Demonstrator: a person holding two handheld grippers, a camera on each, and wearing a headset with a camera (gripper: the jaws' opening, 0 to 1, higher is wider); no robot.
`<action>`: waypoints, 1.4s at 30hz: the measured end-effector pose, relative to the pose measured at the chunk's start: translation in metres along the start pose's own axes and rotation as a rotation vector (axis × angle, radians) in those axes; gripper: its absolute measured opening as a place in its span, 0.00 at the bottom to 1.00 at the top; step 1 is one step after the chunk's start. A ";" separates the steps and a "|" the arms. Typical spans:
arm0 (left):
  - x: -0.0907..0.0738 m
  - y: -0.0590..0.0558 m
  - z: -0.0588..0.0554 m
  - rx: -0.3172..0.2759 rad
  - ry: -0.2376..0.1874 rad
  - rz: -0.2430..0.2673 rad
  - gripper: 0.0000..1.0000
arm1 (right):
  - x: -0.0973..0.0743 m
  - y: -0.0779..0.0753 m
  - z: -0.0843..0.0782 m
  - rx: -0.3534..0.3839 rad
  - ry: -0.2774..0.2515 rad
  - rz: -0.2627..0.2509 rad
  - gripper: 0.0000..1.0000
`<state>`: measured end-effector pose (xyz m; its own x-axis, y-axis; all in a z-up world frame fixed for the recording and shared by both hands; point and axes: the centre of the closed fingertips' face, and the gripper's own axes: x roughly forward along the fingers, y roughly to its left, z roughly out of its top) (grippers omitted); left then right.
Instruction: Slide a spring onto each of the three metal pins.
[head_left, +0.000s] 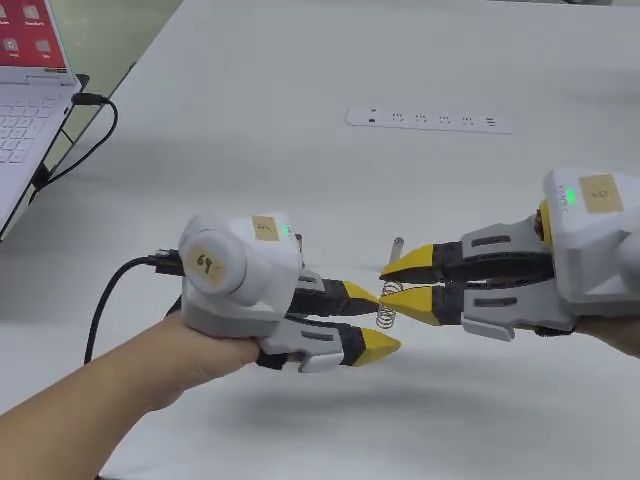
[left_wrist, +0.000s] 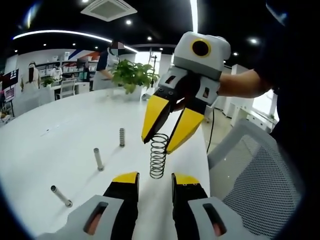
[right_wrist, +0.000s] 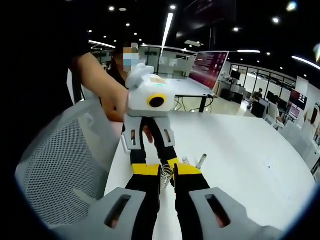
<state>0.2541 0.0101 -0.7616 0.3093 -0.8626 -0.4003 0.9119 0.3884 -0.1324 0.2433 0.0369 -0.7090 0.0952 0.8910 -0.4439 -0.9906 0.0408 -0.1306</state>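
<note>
Two grippers tip to tip above the white tabletop (head_left: 300, 180) in the head view: left gripper (head_left: 383, 320) with jaws apart and holding nothing, right gripper (head_left: 388, 283) with jaws clamped on the upper end of a spring (head_left: 388, 308), apparently clear of the surface. Just behind them, one upright pin (head_left: 397, 246); farther off, a power strip (head_left: 430, 120) and a laptop (head_left: 25, 90) at the edge.

From the left gripper view: spring hanging upright from the right jaws, lower end about level with the open left tips, touching neither as far as can be told. Beyond, three pins in a row on the tabletop: near pin (left_wrist: 61, 196), middle pin (left_wrist: 98, 159), far pin (left_wrist: 121, 137) with a ribbed look, possibly a spring on it, too small to tell.

From the right gripper view: spring pinched between own yellow tips, left gripper facing, a pin standing just beside.

Likely trouble from here: spring squeezed sideways and popping out of the grip during a handover or a hasty descent; bottom coil catching on a pin's rim if tilted off axis; a light pin knocked over by a jaw tip coming in too low
</note>
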 end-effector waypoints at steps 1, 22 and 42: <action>-0.001 0.002 -0.001 -0.001 0.000 0.010 0.20 | 0.000 -0.001 0.000 -0.004 0.002 -0.003 0.07; -0.032 0.029 -0.015 -0.028 -0.001 0.144 0.50 | -0.004 -0.014 -0.003 -0.003 0.003 -0.049 0.07; -0.068 0.057 -0.032 -0.087 -0.002 0.289 0.80 | -0.006 -0.028 -0.012 -0.011 0.035 -0.097 0.07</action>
<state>0.2766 0.1011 -0.7707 0.5535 -0.7128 -0.4308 0.7595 0.6443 -0.0901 0.2713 0.0252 -0.7134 0.1941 0.8669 -0.4592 -0.9754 0.1209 -0.1841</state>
